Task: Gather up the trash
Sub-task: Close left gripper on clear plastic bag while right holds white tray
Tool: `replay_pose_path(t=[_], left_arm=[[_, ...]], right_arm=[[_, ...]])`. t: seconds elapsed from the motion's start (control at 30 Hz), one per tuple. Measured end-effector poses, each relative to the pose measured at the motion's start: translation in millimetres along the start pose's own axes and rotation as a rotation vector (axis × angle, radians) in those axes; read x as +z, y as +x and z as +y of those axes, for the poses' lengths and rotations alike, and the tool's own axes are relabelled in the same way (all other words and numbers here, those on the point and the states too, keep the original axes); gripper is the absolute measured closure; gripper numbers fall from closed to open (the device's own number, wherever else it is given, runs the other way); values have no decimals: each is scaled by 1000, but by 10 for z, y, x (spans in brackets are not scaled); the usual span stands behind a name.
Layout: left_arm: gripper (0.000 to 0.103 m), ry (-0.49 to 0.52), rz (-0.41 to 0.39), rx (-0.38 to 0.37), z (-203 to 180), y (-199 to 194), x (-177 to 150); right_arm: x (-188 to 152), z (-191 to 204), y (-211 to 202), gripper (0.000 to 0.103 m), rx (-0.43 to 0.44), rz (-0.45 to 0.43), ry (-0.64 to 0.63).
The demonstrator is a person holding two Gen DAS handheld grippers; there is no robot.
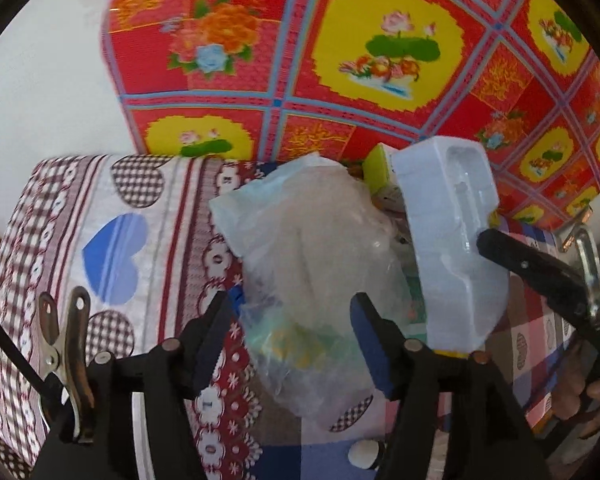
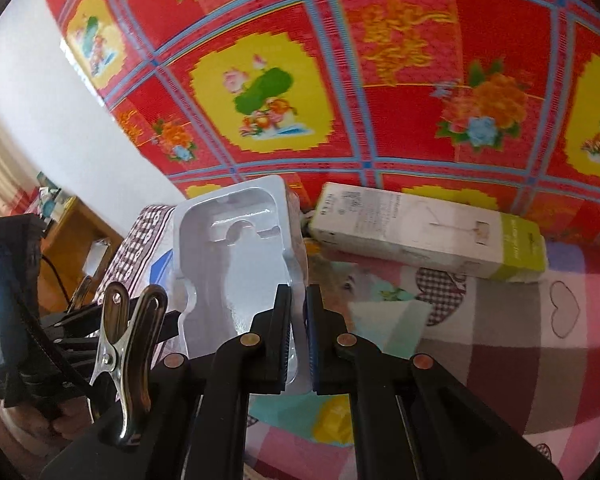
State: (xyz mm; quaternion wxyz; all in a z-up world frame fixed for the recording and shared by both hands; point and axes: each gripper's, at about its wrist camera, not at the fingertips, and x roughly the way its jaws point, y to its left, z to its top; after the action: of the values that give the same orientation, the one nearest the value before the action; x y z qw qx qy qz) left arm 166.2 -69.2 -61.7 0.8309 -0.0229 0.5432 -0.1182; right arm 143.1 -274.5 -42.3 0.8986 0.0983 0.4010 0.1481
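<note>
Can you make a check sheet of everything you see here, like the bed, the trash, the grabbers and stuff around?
Surface: bedspread with hearts and checks, pillow at one end.
Job's things: plastic bag lying on the bed; white tray held up off it; carton lying against the mat.
Clutter: small white disc on the bed.
Grippers: left gripper open, fingers either side of the bag, not pressing; right gripper shut on the tray's edge.
Cables: black cord by the left gripper.
Surroundings: red flowered mat on a white wall; wooden furniture beyond the bed.
</note>
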Motion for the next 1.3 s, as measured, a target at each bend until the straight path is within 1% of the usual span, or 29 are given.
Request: replay_pose_path(t=[0.17,0.27,0.47,0.6,0.67,0.77,0.8,0.87,0.9,0.97,1.03,1.1,1.2,1.3], left_arm=[[36,-8,13,-15,-30,166,99],[36,-27,5,-26,-59,197,148],[36,-47,-68,-27,-140,83,225],[36,-11,-129,32,-225,-8,265],[36,12,-126,31,-272,1,280],[36,18,-100,5,-325,87,282],[38,16,-98,0,-336,109,282],[44,11,-93,-15,-353,86,261],[49,3,-93,-40,-351,80,260],[53,0,-98,-79,-356,55,255],[61,11,-97,-95,-381,50,257],[63,26,-92,-100,-410,59,247],[62,54,-77,-77,-455,114,226],[61,58,-52,-46,-464,232,221]], right_arm=[[-9,-88,-37,95,-9,-4,18],[-18,-143,-10,95,-14,4,31],[-60,-228,84,95,-22,24,48],[-62,-258,124,95,-25,29,55],[-64,-269,125,95,-25,29,55],[-59,-276,125,95,-21,29,57],[-57,-275,123,95,-20,29,57],[-59,-277,126,95,-18,29,57],[-62,-278,131,95,-17,30,57],[-78,-282,149,95,-20,34,56],[-100,-292,178,95,-23,40,59],[-120,-300,224,95,-26,50,65],[-145,-312,290,94,-27,62,71],[-144,-305,318,93,-23,67,64]])
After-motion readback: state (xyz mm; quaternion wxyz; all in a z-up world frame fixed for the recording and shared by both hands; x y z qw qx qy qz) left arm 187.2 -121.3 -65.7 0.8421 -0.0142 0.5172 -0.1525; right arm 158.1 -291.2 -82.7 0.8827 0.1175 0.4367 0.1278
